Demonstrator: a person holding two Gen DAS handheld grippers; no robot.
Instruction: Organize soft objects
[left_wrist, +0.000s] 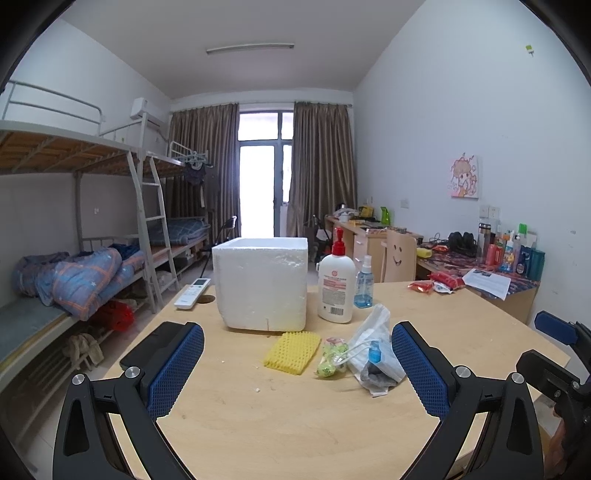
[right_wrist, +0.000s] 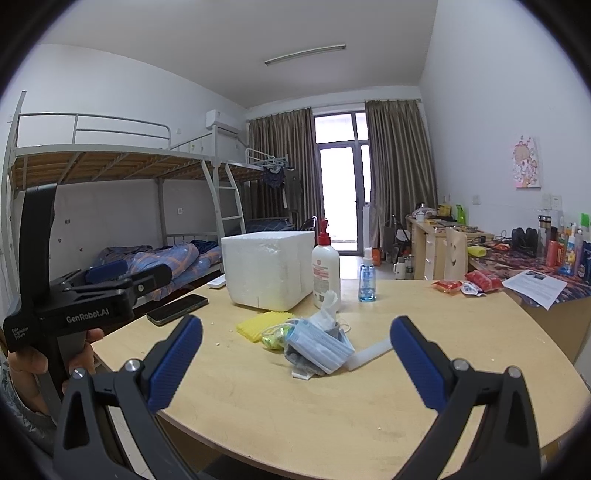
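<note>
A small heap of soft things lies near the middle of the pale wooden surface (left_wrist: 461, 332), just in front of a white foam box (left_wrist: 264, 282). Leftmost is a yellow sponge (left_wrist: 292, 350), flat and rectangular, its top covered in a grid of little bumps. Touching its right side is a crumpled green-and-white wrapper (left_wrist: 331, 356). Next comes a stack of blue face masks (right_wrist: 319, 345), pleated, with white ear loops trailing out, lying on a rumpled white plastic bag (left_wrist: 375, 332) whose twisted top stands up toward the bottles. Something grey and cloth-like (left_wrist: 375, 376) shows under the masks; what it is cannot be told. In the right wrist view a white foam strip (right_wrist: 369, 354) lies just right of the masks.

Behind the heap stand a white pump bottle (left_wrist: 336, 284) with a red cap and a small blue spray bottle (left_wrist: 364, 282). A white remote (left_wrist: 192, 291) lies left of the box, and a dark phone (right_wrist: 177, 309) rests near the surface's left edge.

The left gripper (left_wrist: 297, 369) hangs above the near edge, its jaws spread wide and empty. The right gripper (right_wrist: 295, 363) does likewise, jaws spread, holding nothing. A hand (right_wrist: 37, 363) grips the left gripper's handle.
</note>
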